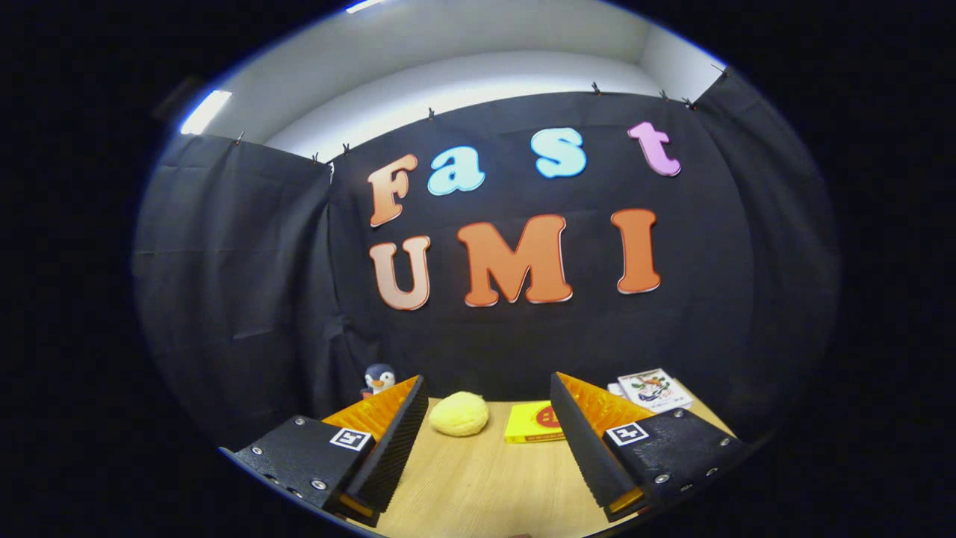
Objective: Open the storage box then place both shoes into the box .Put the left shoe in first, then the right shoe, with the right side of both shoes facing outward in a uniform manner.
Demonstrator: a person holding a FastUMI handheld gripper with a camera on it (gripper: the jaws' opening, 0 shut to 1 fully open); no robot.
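The gripper (489,441) hangs above a wooden table (478,486) with its fingers spread wide and nothing between them; beyond them lie a yellow sponge-like lump (459,413) and a yellow box (534,424). A toy penguin (379,379) stands beyond the left finger; booklets (653,390) lie beyond the right finger.

The gripper (489,403) fingers stand wide apart over the light wooden bench (478,478). Beyond them lie a round yellow plush ball (458,413), a flat yellow box (532,423), a small penguin toy (379,379) far left, and a white illustrated booklet (654,388) far right.
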